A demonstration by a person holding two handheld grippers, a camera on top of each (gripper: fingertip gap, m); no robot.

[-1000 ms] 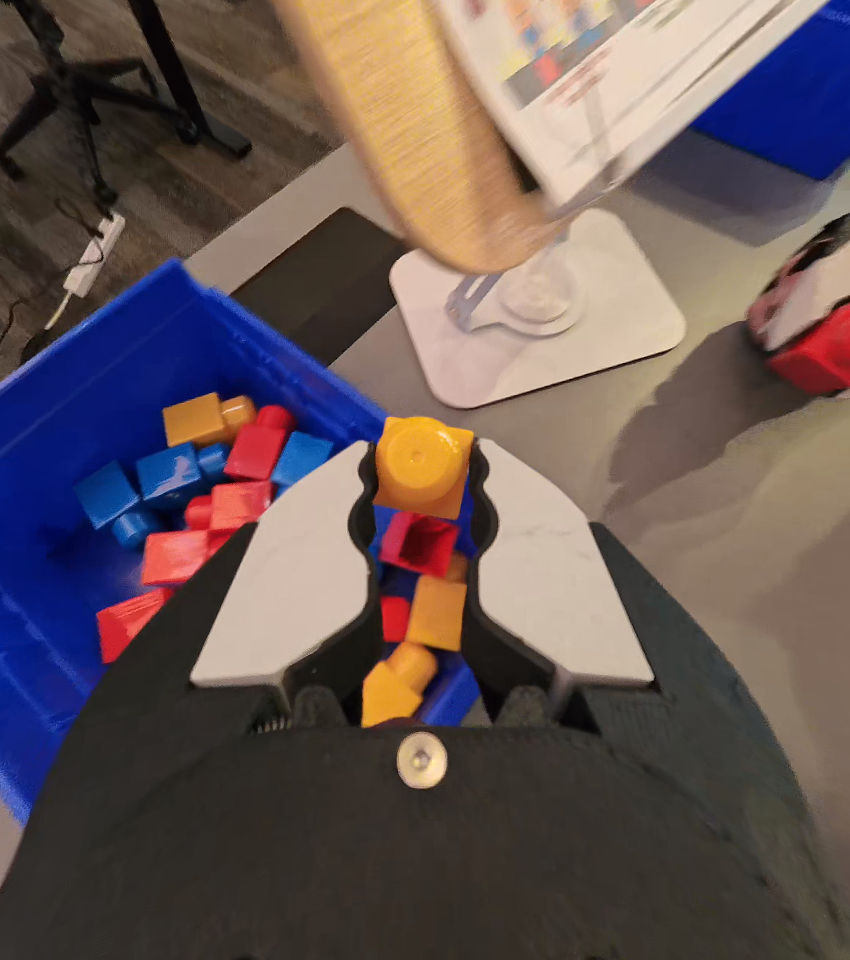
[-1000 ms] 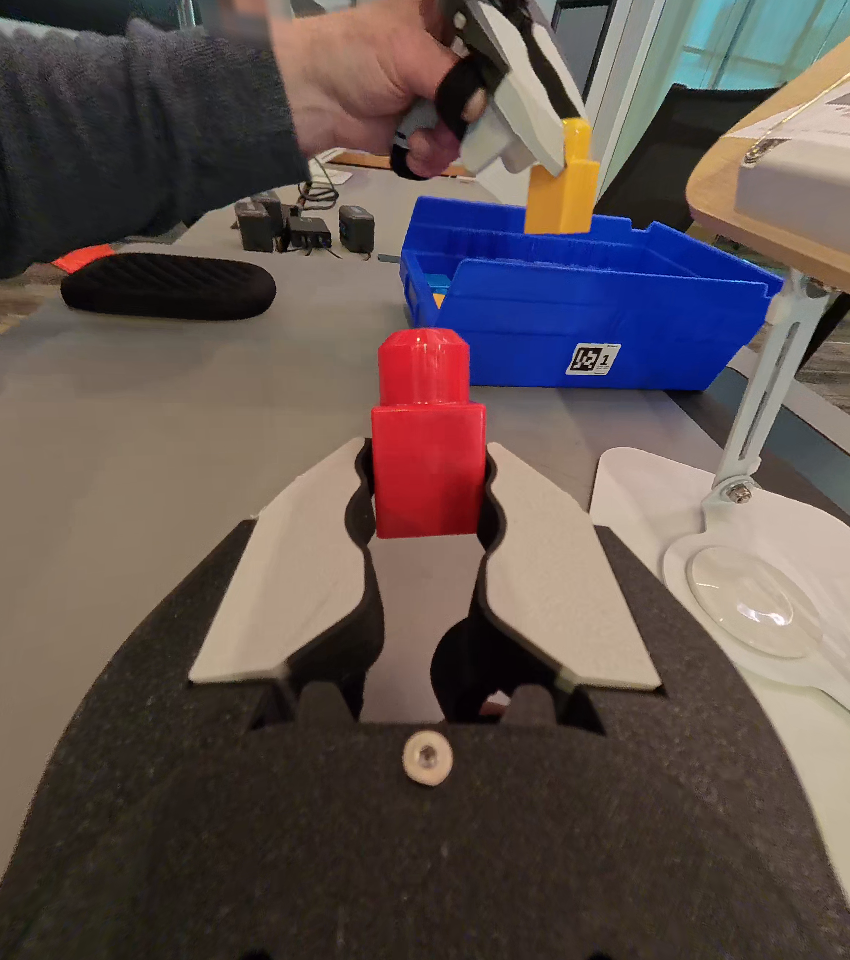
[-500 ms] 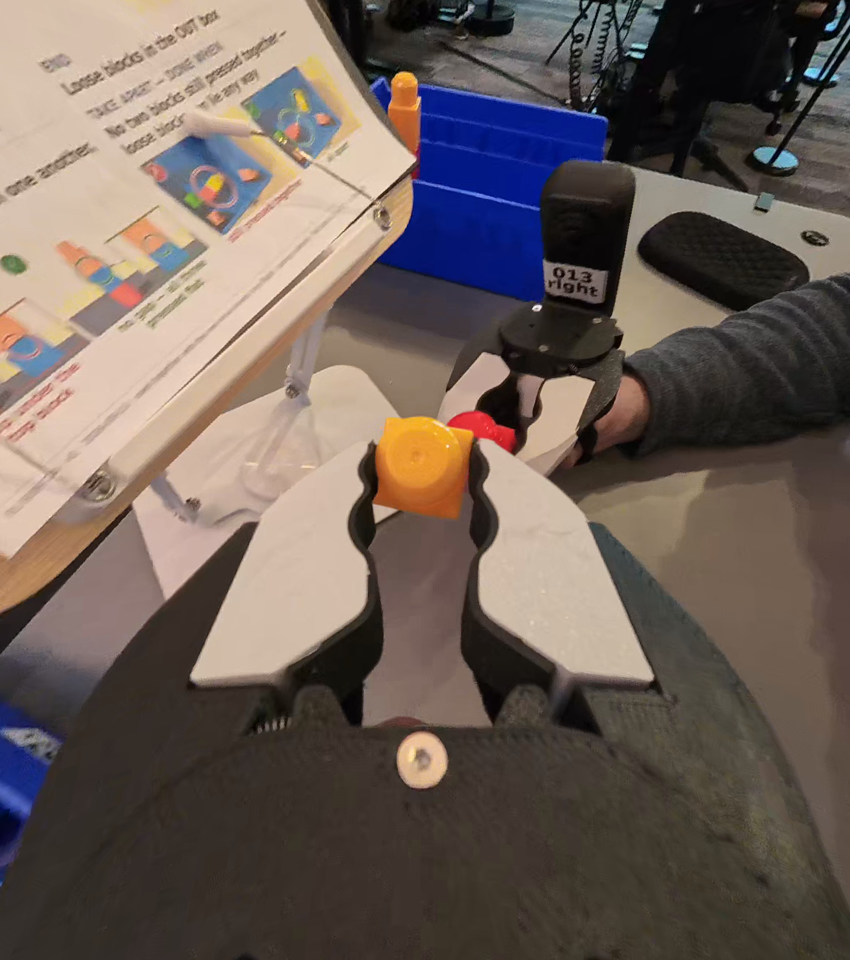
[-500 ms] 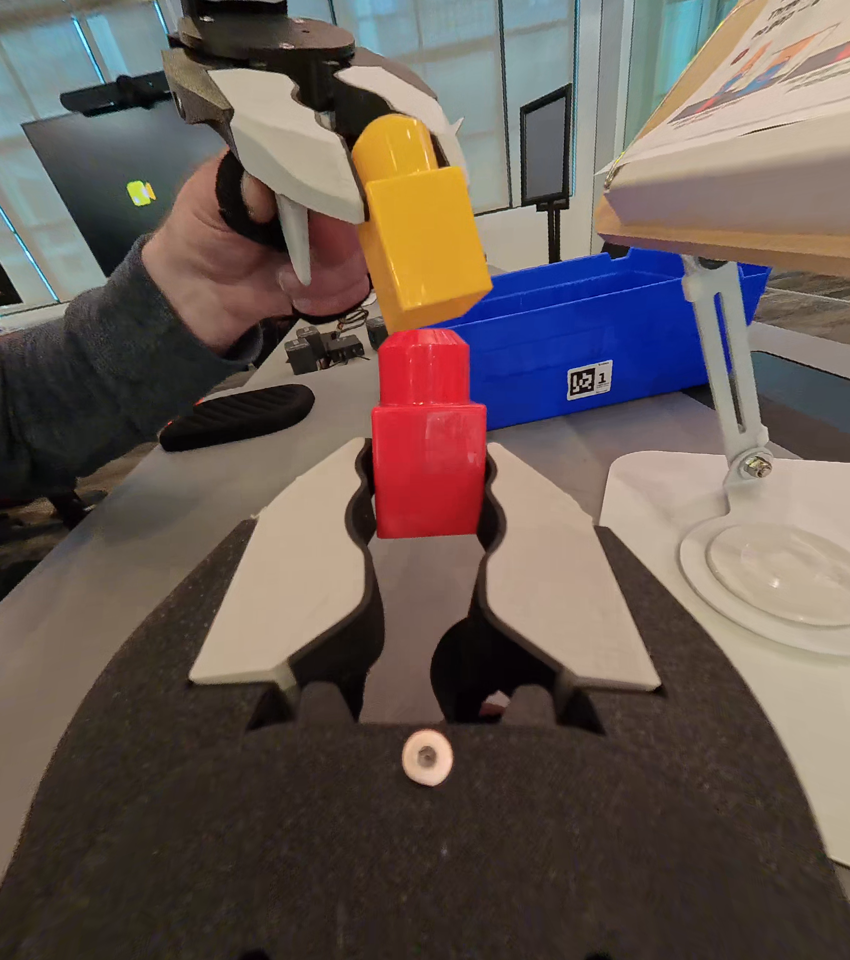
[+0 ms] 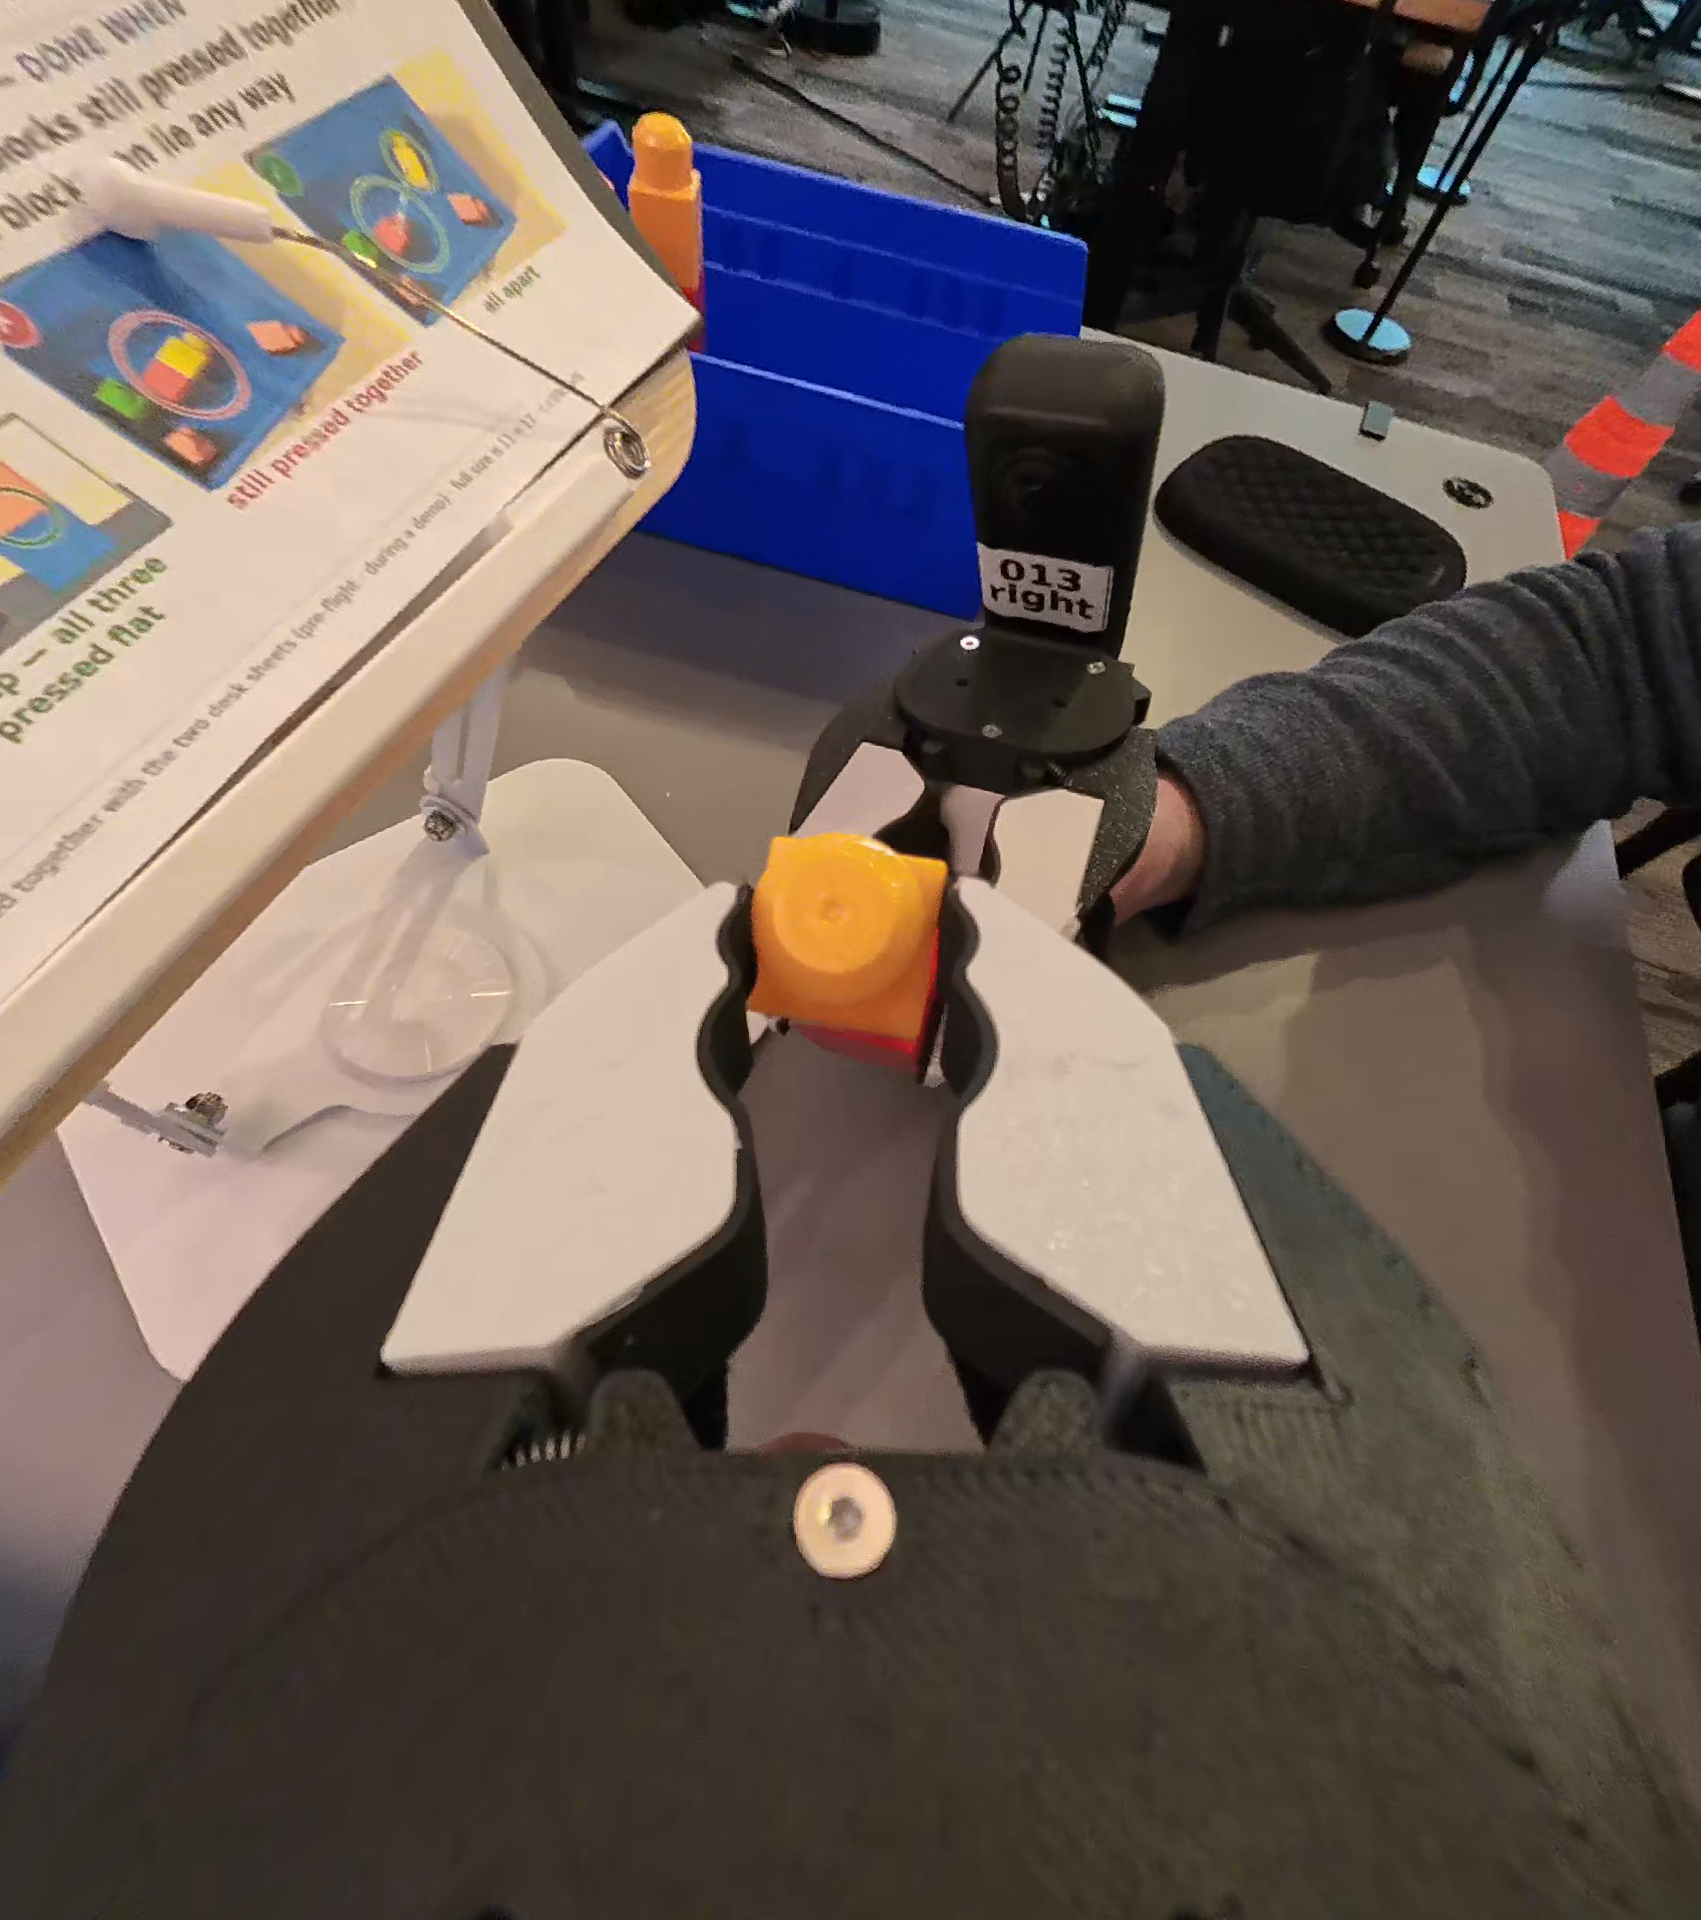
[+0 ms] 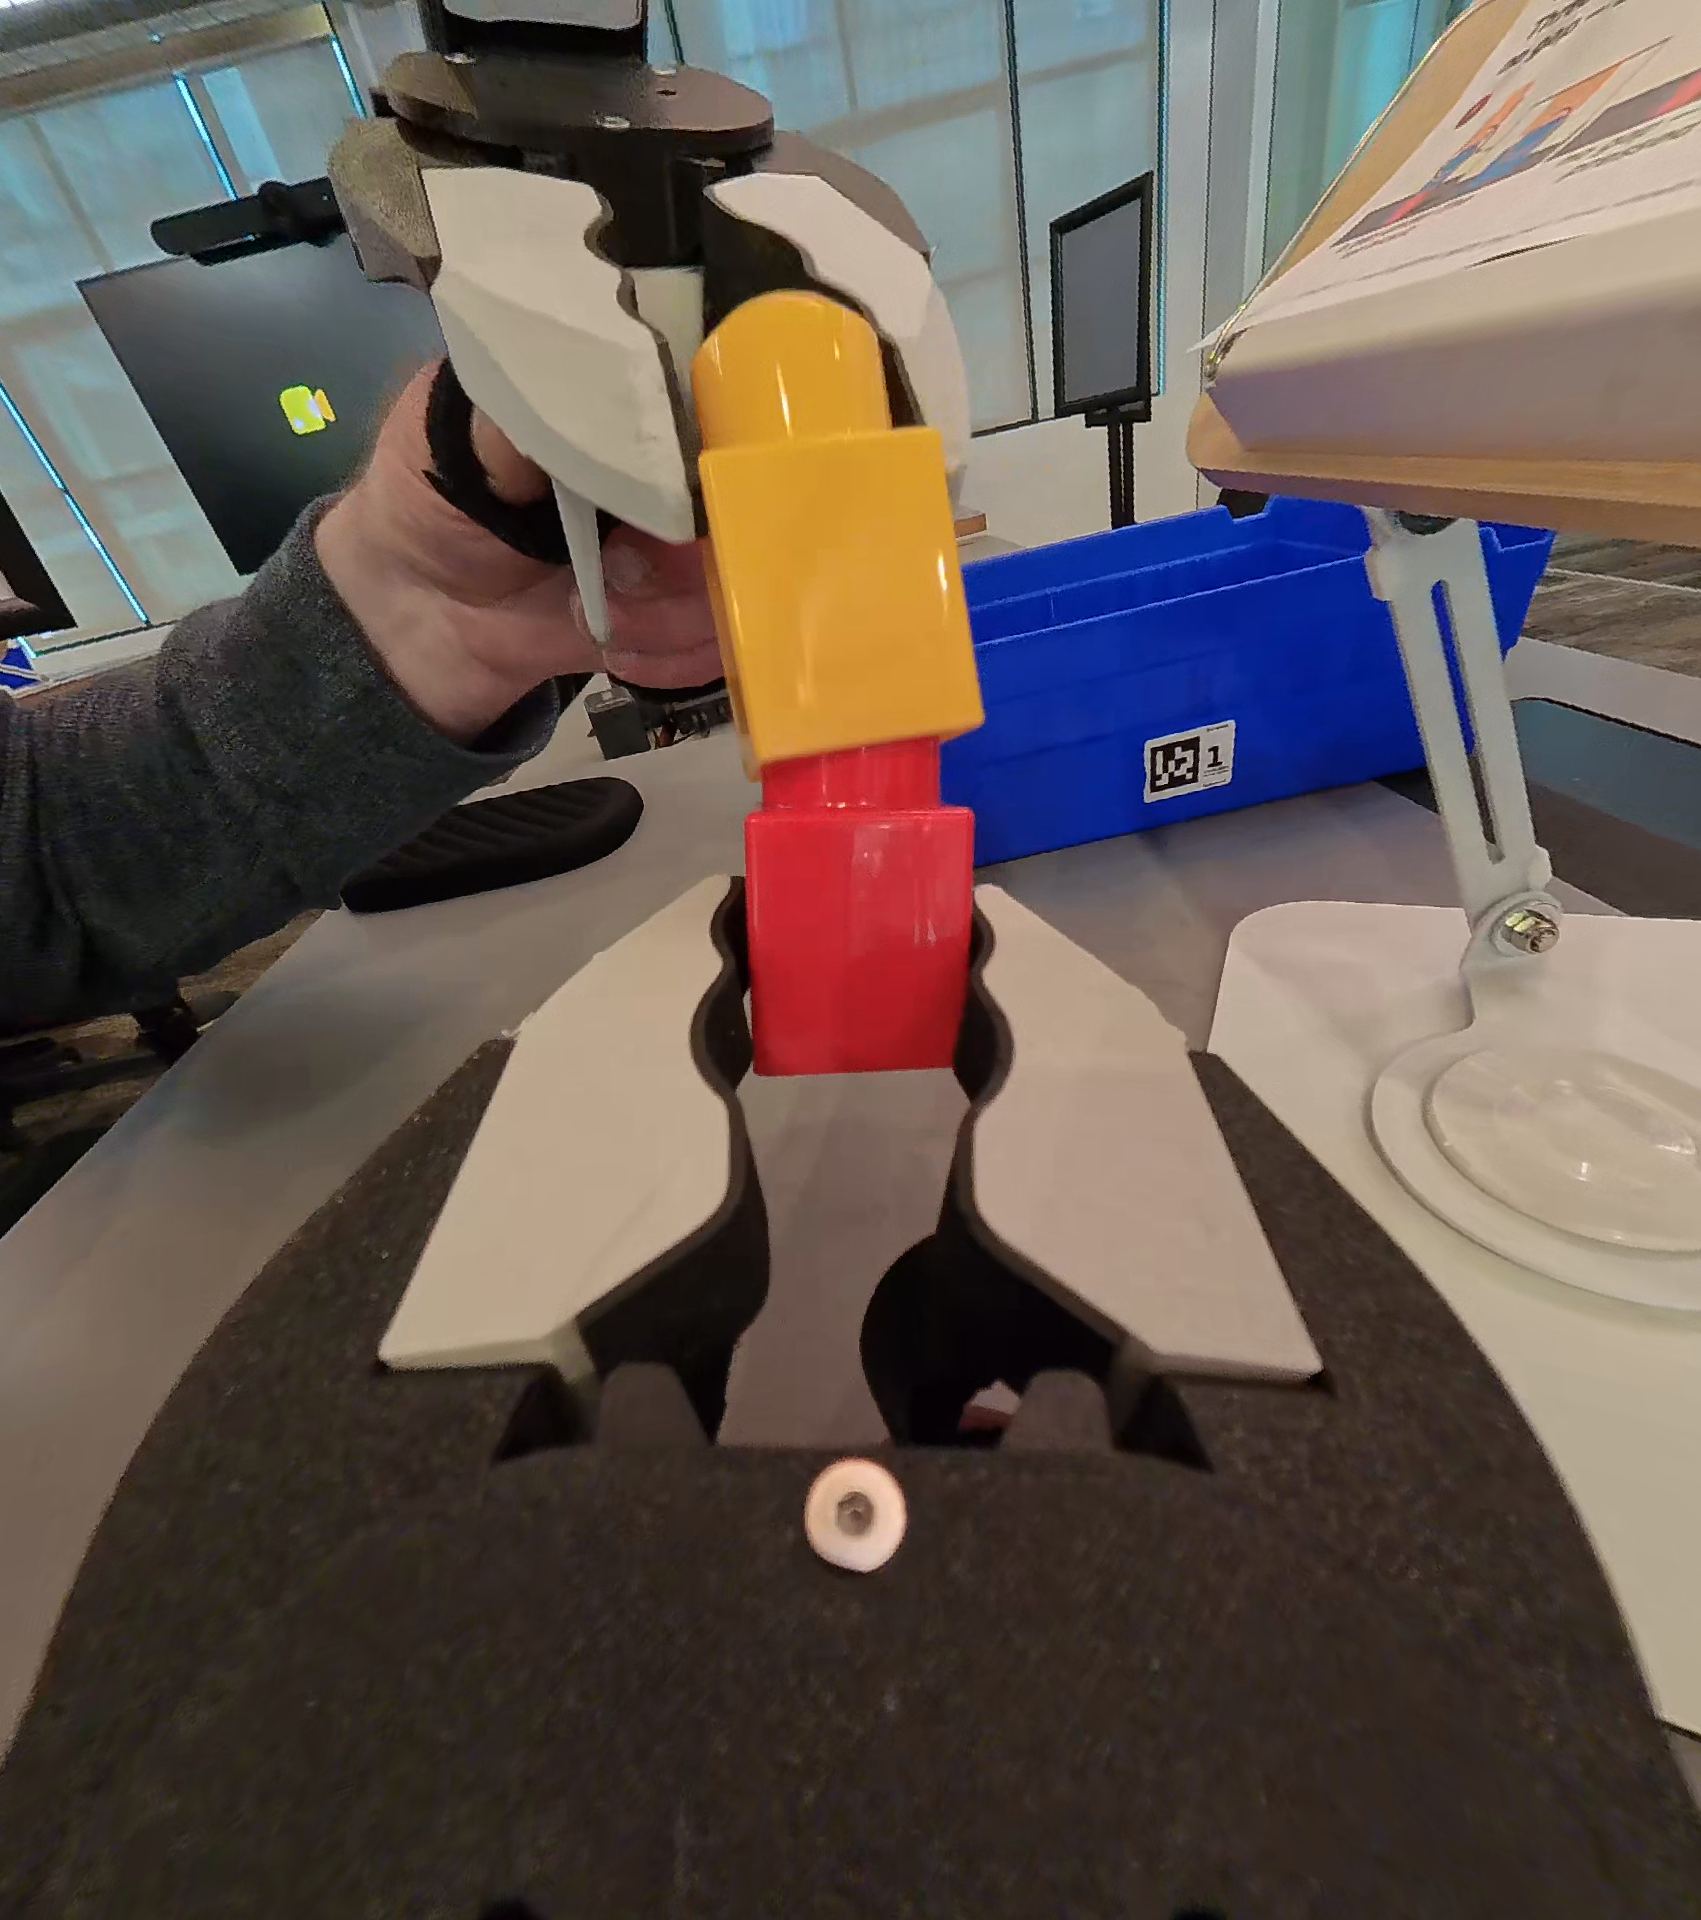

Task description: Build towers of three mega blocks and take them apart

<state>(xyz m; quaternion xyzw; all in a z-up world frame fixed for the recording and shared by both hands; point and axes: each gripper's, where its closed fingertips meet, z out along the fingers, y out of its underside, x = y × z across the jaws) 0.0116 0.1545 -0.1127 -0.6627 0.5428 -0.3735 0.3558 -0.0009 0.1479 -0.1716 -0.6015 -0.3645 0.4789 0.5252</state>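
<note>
Half-second on: yellow block [image 6: 830, 582] now seated atop red block [image 6: 856, 935].

- An office-like lab or demo room.
- Ahead of the right gripper [image 6: 856, 935]: glass walls [image 6: 1033, 156], a dark monitor [image 6: 243, 405].
- Beyond the left gripper [image 5: 841, 966]: grey table [image 5: 1345, 1091], tripod stands [image 5: 1365, 208], a traffic cone [image 5: 1677, 364], carpet floor [image 5: 1573, 239].

Yellow block [image 6: 830, 582] (tilted) atop red block [image 6: 856, 935]
</note>
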